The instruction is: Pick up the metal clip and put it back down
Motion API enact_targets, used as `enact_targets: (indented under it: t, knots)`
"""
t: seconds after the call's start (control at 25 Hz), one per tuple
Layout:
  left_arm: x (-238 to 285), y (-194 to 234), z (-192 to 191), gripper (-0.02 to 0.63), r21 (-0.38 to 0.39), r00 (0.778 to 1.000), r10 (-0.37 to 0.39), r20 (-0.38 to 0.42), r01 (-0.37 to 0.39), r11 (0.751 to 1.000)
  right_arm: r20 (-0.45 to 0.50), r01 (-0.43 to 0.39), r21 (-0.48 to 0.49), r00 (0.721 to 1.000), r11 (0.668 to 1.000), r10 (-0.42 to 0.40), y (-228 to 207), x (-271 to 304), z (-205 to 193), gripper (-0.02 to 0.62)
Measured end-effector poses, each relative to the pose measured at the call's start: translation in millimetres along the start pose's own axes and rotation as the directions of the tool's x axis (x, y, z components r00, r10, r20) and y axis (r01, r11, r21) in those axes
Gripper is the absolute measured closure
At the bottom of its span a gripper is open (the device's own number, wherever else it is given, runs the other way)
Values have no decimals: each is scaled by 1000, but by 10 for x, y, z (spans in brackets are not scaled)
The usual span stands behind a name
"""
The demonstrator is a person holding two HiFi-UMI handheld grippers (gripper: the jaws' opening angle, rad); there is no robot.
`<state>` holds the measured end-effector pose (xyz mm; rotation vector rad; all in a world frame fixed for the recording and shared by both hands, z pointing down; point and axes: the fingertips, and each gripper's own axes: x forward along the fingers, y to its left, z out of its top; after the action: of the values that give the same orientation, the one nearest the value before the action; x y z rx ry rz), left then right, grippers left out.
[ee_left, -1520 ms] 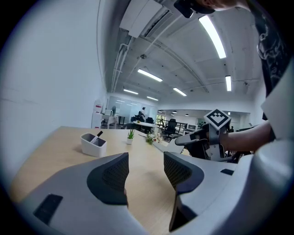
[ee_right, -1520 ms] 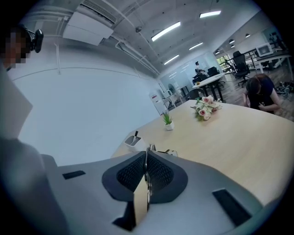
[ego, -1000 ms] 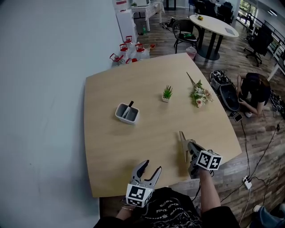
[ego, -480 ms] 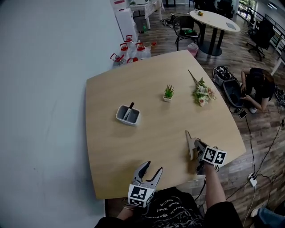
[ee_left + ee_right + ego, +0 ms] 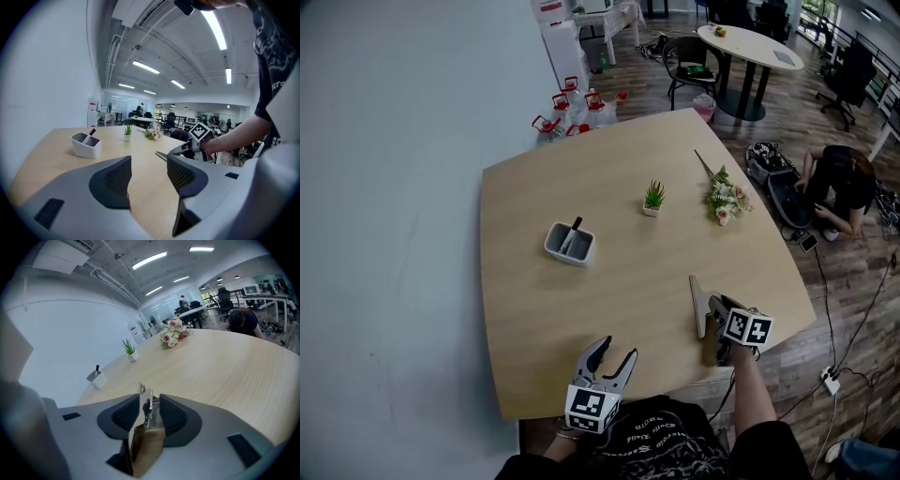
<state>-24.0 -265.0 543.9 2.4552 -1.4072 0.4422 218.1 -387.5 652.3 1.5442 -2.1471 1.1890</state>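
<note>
The metal clip (image 5: 148,439), a silver lever on a brown body, stands upright between the jaws of my right gripper (image 5: 149,412). These jaws are opening, and a narrow gap shows between the pads and the clip. In the head view the clip (image 5: 697,305) rests on the wooden table (image 5: 581,300) near its front right edge, with the right gripper (image 5: 711,323) just behind it. My left gripper (image 5: 614,354) hovers open and empty over the front edge. From the left gripper (image 5: 149,174) view, the clip (image 5: 162,155) and the right gripper (image 5: 186,149) are seen ahead to the right.
A grey holder with a pen (image 5: 569,242) sits mid-table. A small potted plant (image 5: 653,197) and a bunch of flowers (image 5: 722,199) lie farther back. A person (image 5: 839,187) crouches on the floor right of the table.
The right gripper and the clip have shifted a little to the right and nearer the table's front edge. The left gripper has stayed put.
</note>
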Motion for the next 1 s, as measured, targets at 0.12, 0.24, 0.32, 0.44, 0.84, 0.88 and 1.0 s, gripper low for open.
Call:
enact_targets:
  t: [0.12,0.24,0.32,0.44,0.84,0.88,1.0]
  knots:
    - [-18,3,-13,364,2,1000,-1,-2,1,1000,0,0,-14,1000,1000,0,39,-12,-38,320]
    - [-42,-1,8,364,7,1000,-5,5,5,1000,30,9,-38,1000,999,-8,109,-89,11,291]
    - [-65,-1,25,364,3,1000,-4,13,4,1000,43,22,-95,999,995,-18,189,-165,56,290]
    - [-96,-1,24,364,-4,1000,-6,23,7,1000,71,36,-177,997,984,-23,342,-306,129,291]
    - [-242,11,-6,364,-14,998,-26,62,27,1000,192,73,-400,981,914,6,1067,-917,172,291]
    - [-266,19,-7,364,-17,997,-26,67,27,999,205,74,-411,979,909,13,1139,-978,145,291]
    - [-342,45,23,364,-15,995,-25,92,26,1000,243,86,-463,969,882,33,1358,-1175,63,291]
